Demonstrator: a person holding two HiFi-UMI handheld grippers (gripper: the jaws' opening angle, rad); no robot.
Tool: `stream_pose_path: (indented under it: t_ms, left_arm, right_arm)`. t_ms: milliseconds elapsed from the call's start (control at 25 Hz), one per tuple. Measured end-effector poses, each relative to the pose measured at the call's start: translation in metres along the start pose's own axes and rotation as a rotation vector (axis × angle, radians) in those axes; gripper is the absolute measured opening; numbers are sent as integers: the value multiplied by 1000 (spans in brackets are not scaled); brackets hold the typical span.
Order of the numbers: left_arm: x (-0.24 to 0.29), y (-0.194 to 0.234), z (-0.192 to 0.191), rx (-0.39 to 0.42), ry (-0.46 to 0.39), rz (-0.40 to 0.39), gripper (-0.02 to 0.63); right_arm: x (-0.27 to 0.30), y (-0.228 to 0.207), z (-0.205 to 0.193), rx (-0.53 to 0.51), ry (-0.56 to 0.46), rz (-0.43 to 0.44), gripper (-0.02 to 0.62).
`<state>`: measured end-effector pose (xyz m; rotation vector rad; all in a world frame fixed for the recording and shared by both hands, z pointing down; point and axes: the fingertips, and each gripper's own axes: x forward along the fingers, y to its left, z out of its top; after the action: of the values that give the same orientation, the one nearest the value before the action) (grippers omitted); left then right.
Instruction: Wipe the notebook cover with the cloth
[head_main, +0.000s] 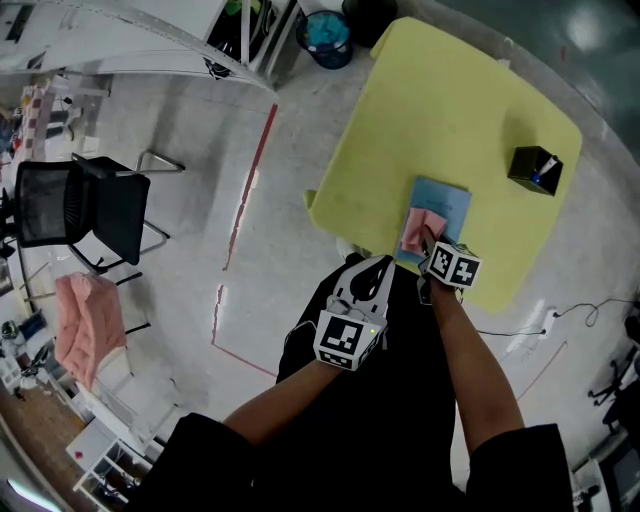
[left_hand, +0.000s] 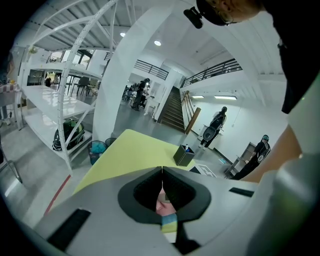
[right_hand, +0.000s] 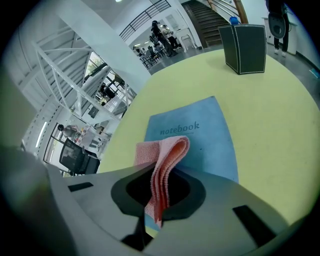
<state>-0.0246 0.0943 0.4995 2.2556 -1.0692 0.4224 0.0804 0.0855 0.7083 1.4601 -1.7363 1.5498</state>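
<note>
Right gripper (right_hand: 158, 176) pinches cloth (right_hand: 166, 150); its view alone reads notebook (right_hand: 205, 135) lettering.

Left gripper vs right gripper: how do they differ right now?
The right gripper is shut on the pink cloth; the left gripper is shut on nothing. The right gripper is over the blue notebook on the yellow table; the left gripper sits back at the table's near edge, off the notebook. Both have their fingers closed.
</note>
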Motion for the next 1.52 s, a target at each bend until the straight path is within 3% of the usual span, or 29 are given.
stream_pose_path:
  t_ms: [800, 1520]
  left_arm:
    - [23, -20, 18, 69, 20, -14, 15]
    - [38, -57, 24, 127, 46, -90, 15]
  right_arm:
    - [-12, -22, 2, -8, 24, -22, 37]
    - [-30, -49, 5, 93, 7, -45, 37]
